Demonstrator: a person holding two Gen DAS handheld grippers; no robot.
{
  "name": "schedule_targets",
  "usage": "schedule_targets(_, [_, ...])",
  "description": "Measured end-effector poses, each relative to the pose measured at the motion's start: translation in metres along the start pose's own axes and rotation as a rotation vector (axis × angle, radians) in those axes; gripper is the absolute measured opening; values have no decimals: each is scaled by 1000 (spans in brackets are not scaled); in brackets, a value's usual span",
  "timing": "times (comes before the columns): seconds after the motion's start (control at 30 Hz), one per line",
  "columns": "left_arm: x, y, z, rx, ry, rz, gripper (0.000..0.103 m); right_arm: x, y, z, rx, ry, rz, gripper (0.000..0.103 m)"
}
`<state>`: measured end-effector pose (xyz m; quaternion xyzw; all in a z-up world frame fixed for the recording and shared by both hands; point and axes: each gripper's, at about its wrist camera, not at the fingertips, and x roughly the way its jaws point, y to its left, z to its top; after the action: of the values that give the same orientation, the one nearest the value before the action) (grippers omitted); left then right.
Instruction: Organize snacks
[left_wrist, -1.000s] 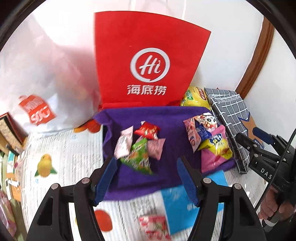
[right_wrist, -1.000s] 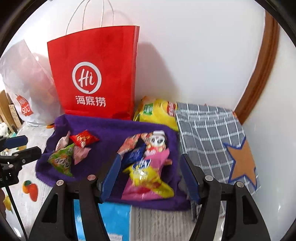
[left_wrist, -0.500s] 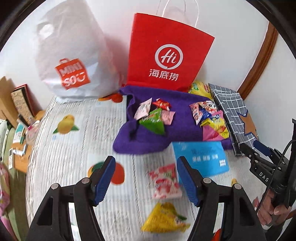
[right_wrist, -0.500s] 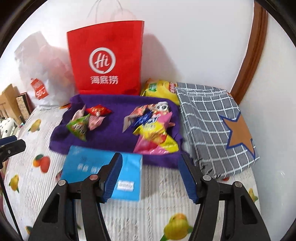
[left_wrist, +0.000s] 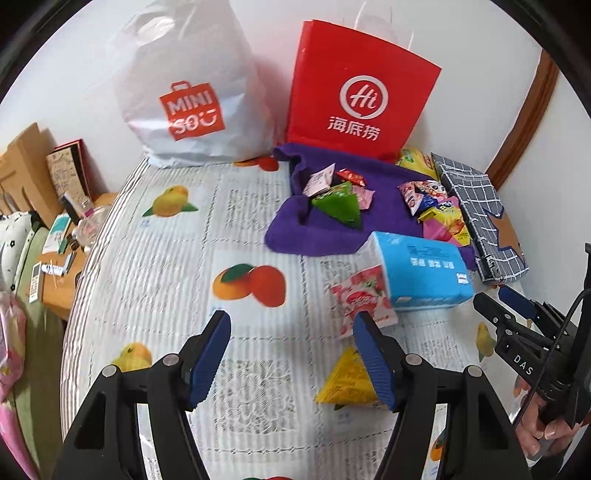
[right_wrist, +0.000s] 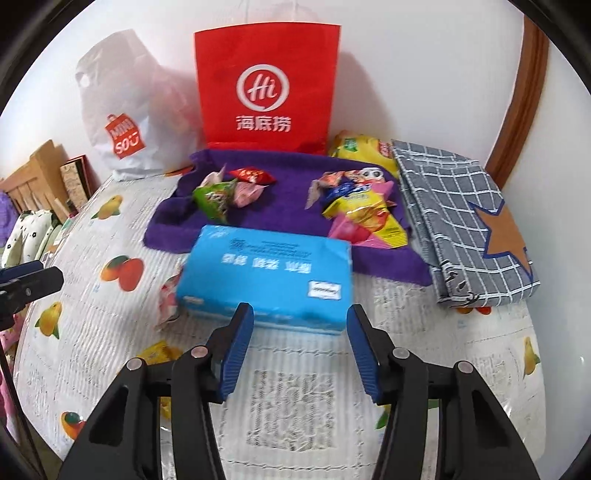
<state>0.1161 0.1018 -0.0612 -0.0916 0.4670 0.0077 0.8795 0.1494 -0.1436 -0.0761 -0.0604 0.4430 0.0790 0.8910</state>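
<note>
Red paper bag (left_wrist: 364, 88) reads "Hi"; white bag (left_wrist: 192, 96) "MINISO".

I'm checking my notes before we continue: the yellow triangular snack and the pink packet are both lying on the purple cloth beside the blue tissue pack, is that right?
Not quite. The yellow triangular snack and the pink packet lie on the fruit-print table cover, in front of the purple cloth, not on it. The pink packet is beside the blue tissue pack. The left wrist view shows this.

Bright daylight, soft shadows, fisheye-bent edges, slight blur
</note>
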Motion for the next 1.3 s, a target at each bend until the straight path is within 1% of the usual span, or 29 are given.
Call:
schedule_targets(0.23, [17,18,-9,-25,34,9,67,7,23,-1,-26,6,39,52])
schedule_targets(0.37, [28,32,-10,-38,54,20,67,21,40,2,-37,39,73,52])
schedule_targets(0.5, [36,43,-8,-47,57,21,67,32,58,4,-50,65,126,47])
schedule_targets(0.63, [44,49,-7,-51,65,15,67,41,74,6,-72,79,141,46])
schedule_targets(0.7, [47,51,-7,-52,71,12,67,47,80,7,-77,97,150,43])
schedule_targets(0.77, [50,52,-7,-55,74,9,67,52,84,7,-76,115,162,39])
schedule_targets(1.1, [62,60,-9,-66,97,6,67,60,90,8,-76,128,162,38])
schedule_targets(1.23, [63,58,-11,-58,101,5,67,61,91,4,-68,154,195,33])
schedule_targets(1.3, [64,57,-11,-59,104,6,67,64,91,4,-64,156,193,32])
